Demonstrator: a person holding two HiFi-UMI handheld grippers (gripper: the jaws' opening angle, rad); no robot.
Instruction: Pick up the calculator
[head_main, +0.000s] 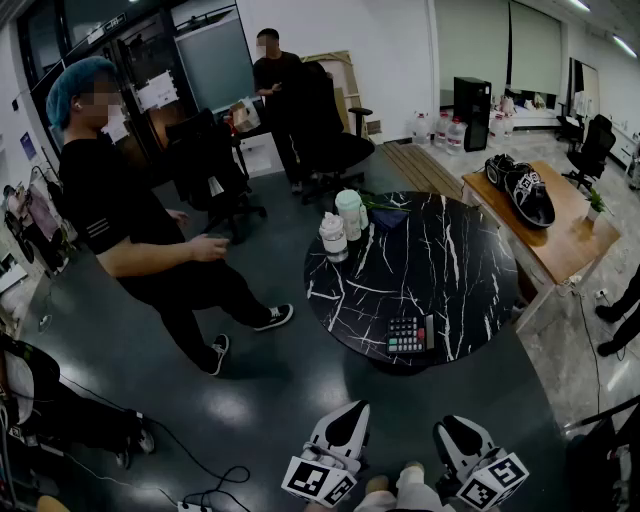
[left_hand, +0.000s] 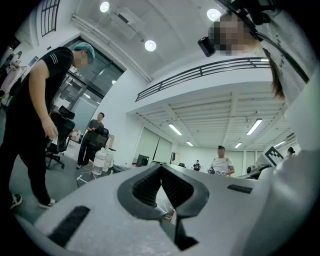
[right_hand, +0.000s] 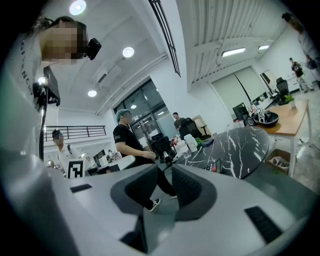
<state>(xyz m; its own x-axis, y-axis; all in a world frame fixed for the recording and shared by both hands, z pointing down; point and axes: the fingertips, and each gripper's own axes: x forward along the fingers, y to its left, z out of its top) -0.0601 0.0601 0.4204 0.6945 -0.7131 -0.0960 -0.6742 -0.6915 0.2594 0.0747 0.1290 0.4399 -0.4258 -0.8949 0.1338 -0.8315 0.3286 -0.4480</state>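
Head view: calculator (head_main: 408, 335) sits at the near edge of the round black marble desk (head_main: 470, 260), just inside the rim, keys up. It's ahead of both tongs and roughly between them: left tongs (head_main: 349, 408) a bit left of it, right tongs (head_main: 456, 424) a bit right. Neither is clearly nearer, both well short of the desk. Outline looks near-square from here, can't call the long axis

Right gripper view has the calculator (right_hand: 216, 166) in sight, right of its tongs (right_hand: 167, 170). These are pressed together, empty. Left tongs (left_hand: 161, 168) also meet at the tips, nothing between

Judgement: both need spreading before the reach. Path is clear. Bottles (head_main: 341, 225) stand far-left on the desk, well apart from the target; bystander (head_main: 130, 220) is off to the left
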